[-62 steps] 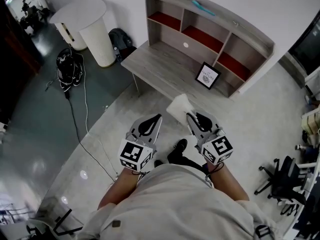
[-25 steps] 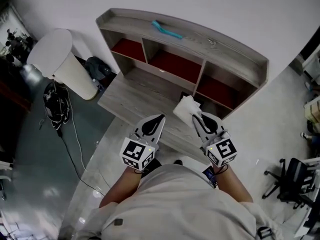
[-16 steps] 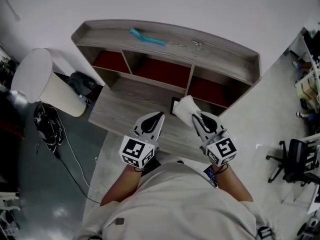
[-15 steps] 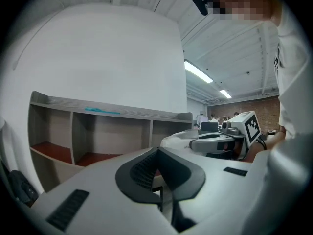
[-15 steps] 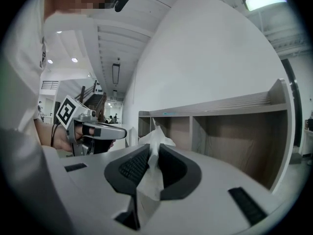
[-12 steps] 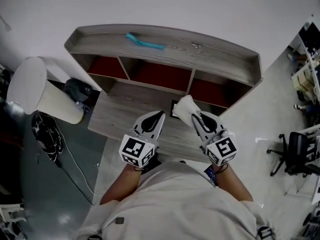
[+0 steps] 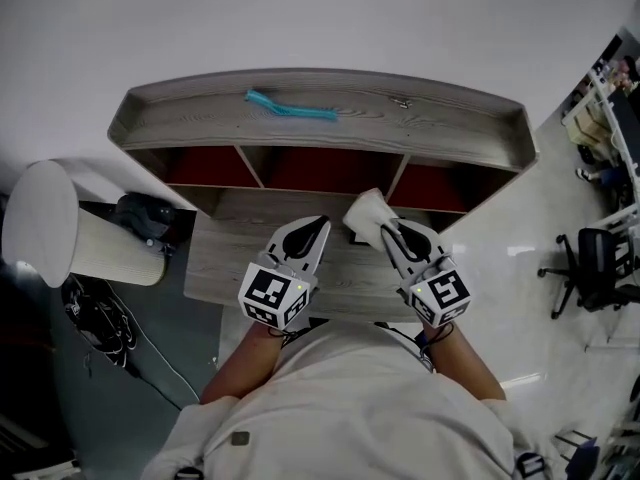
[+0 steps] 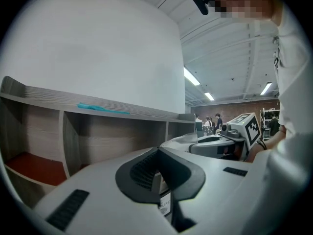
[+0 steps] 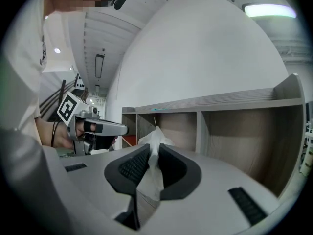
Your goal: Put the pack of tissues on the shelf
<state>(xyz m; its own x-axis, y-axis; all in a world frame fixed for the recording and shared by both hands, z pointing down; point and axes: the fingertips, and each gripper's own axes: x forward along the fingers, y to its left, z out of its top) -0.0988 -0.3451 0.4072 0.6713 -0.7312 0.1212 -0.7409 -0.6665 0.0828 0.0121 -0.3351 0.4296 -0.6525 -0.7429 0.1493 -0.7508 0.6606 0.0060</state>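
We are clamping our right gripper (image 7: 386,232) on the near end of the pack of tissues (image 7: 364,211), so it is jutting toward the far shelf (image 7: 440,128). Our left gripper (image 7: 317,225) is hanging beside it, jaws together, empty.

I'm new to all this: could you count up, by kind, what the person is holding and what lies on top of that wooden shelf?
Pack of tissues: 1
Grippers: 2, the left gripper shut and empty, the right gripper clamped on that pack
Teal item on top of the shelf: 1
Small item there, too small to name: 1
Total: 5
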